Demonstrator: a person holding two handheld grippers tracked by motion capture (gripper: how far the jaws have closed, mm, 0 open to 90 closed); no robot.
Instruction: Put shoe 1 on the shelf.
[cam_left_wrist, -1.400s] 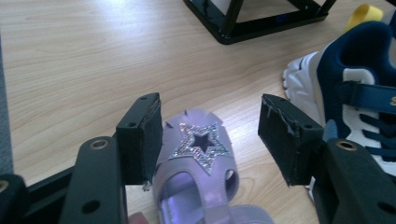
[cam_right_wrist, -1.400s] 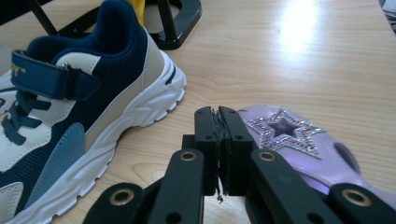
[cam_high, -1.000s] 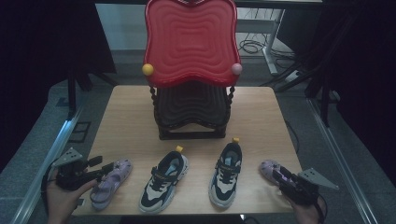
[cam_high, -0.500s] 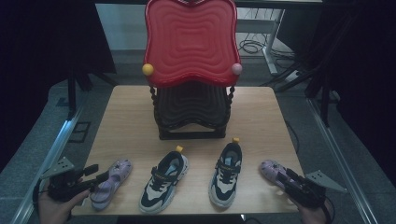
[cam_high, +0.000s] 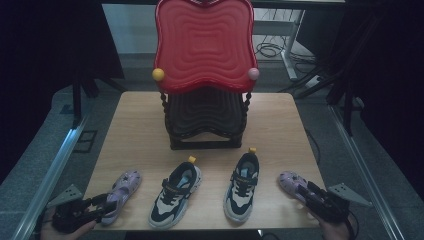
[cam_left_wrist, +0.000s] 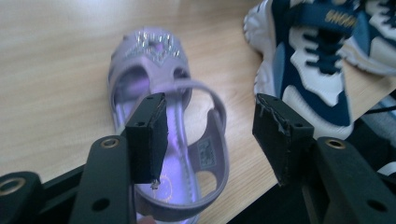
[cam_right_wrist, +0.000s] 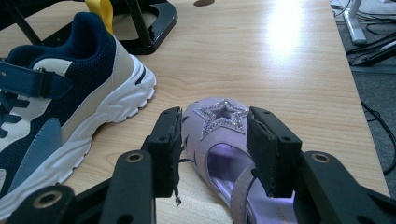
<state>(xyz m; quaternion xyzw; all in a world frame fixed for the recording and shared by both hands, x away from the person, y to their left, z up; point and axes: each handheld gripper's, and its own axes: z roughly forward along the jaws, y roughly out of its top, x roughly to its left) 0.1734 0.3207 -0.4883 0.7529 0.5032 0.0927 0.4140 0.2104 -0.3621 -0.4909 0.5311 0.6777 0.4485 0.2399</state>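
Two lilac sandals lie at the table's near corners. The left sandal has a jewelled toe. My left gripper is open at its heel end, one pad over the insole and the other outside the heel strap. Its jaws have just been closing without pressing on it. The right sandal bears a glitter star. My right gripper straddles its toe, pads close beside both sides. Those jaws have just opened slightly.
Two navy, white and beige sneakers stand between the sandals, toes toward me. Behind them a black tiered stand carries a red wavy tray. The wooden table ends just under both grippers.
My left gripper has drawn back and down toward the near left corner, its jaws now at the sandal's heel end. The right gripper has hardly shifted.
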